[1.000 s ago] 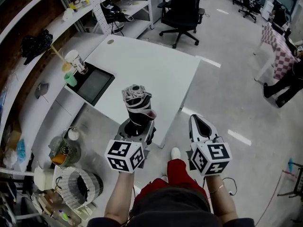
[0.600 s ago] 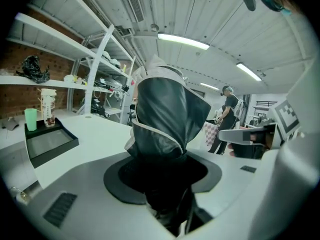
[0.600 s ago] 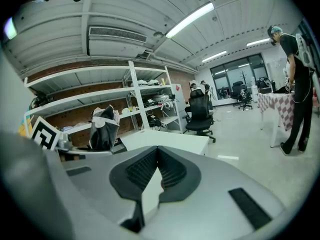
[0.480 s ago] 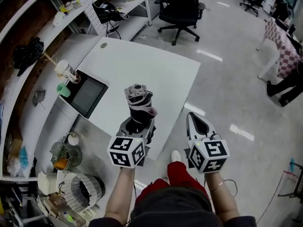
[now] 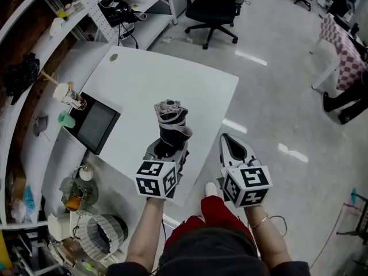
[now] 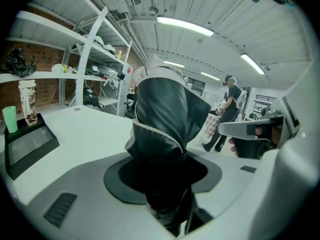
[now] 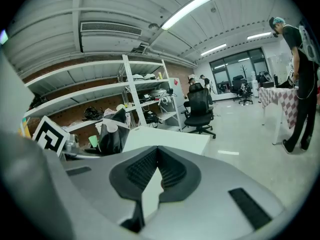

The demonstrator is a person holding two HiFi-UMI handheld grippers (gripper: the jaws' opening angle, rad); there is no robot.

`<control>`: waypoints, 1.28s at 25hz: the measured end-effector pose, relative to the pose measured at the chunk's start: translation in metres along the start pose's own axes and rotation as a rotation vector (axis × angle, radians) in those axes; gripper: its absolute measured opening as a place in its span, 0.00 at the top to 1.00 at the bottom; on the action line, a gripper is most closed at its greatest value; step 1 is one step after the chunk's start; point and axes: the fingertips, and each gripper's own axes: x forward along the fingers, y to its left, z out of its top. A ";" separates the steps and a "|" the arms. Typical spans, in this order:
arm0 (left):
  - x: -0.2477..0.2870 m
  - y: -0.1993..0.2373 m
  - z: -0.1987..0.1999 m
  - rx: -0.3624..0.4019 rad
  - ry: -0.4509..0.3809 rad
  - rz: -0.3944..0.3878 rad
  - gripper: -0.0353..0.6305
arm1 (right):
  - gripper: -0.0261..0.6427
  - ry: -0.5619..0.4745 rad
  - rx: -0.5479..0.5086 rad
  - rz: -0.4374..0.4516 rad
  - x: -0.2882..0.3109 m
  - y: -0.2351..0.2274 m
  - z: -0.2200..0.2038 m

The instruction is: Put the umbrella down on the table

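The folded black umbrella (image 5: 172, 125) with pale trim stands upright in my left gripper (image 5: 168, 148), which is shut on its lower end. It hangs over the near edge of the white table (image 5: 167, 68). In the left gripper view the umbrella (image 6: 162, 119) fills the middle and rises out of the left gripper (image 6: 165, 184), with the table (image 6: 85, 129) beyond it. My right gripper (image 5: 230, 144) is shut and holds nothing, off the table's near right corner over the floor. In the right gripper view the right gripper (image 7: 156, 156) has its tips together, and the umbrella (image 7: 114, 131) shows at the left.
A black tablet (image 5: 95, 125), a tall paper cup (image 5: 68, 95) and a green cup (image 5: 66, 119) sit at the table's left side. Shelving runs along the left. A black office chair (image 5: 211, 4) stands beyond the table. A person (image 5: 345, 105) stands at far right.
Both grippers have moved forward and a little down toward the table. The umbrella, still held, now sits over the table's near edge.
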 end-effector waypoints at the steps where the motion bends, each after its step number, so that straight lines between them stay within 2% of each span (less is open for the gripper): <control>1: 0.006 0.001 -0.001 0.001 0.013 -0.003 0.65 | 0.93 0.004 0.004 -0.001 0.005 -0.003 -0.001; 13: 0.073 -0.002 -0.011 0.021 0.149 -0.013 0.65 | 0.93 0.073 0.004 -0.003 0.049 -0.035 -0.015; 32: 0.142 0.002 -0.023 0.029 0.268 -0.016 0.65 | 0.93 0.154 0.027 -0.024 0.092 -0.070 -0.035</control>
